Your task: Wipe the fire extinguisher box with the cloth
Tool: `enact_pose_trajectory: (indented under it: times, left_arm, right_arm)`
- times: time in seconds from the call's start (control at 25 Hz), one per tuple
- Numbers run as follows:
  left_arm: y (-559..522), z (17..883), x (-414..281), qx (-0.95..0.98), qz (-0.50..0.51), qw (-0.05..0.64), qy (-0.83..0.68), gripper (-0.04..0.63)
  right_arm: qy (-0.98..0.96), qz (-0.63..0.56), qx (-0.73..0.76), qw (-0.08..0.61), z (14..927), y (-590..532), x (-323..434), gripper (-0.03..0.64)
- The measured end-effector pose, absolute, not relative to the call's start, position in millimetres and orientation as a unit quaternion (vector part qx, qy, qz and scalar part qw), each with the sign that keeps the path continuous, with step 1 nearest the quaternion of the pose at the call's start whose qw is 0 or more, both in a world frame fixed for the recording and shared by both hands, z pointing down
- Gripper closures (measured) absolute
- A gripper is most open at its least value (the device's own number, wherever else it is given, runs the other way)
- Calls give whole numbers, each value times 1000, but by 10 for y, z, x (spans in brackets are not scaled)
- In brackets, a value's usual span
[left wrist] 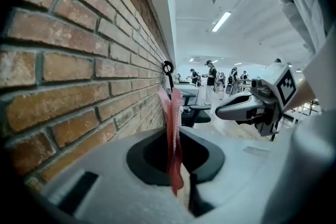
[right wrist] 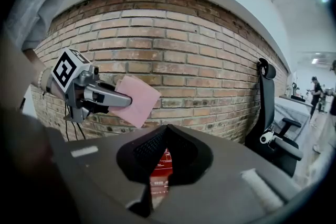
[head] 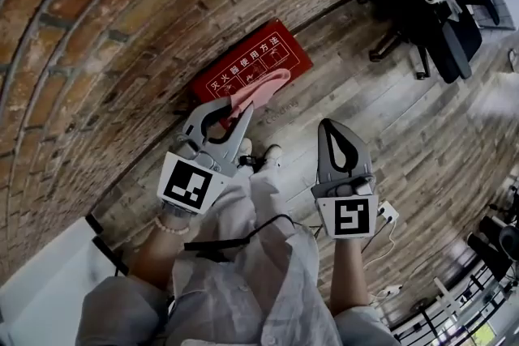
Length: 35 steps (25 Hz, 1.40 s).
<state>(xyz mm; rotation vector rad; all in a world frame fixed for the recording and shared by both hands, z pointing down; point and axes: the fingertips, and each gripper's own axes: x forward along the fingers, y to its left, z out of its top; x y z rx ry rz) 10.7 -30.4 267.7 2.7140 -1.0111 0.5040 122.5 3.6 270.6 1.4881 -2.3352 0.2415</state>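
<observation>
Clamping pink cloth [head: 268,85] in shut left gripper [head: 243,111], over red fire extinguisher box [head: 272,49], right gripper [head: 328,126] closed, empty.

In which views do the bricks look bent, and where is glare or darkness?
Head view: brick wall curves strongly, with even light. Left gripper view: ceiling light glares, lower corners black. Right gripper view: wall top bows into an arc, corners black.
</observation>
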Motion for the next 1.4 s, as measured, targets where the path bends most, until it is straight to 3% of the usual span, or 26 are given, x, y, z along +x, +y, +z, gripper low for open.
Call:
enact_pose_trajectory:
  times: [0.48,1.4]
  left_arm:
    - [-1070,3562,543,914,153,160,-339,584]
    - [-2008,5286,871,857,223,275,-375,584]
  right_arm:
    - [-834,99,511,184,3348,-284,1314,612]
    - [-835,144,495,190,4010,-325,1376,612]
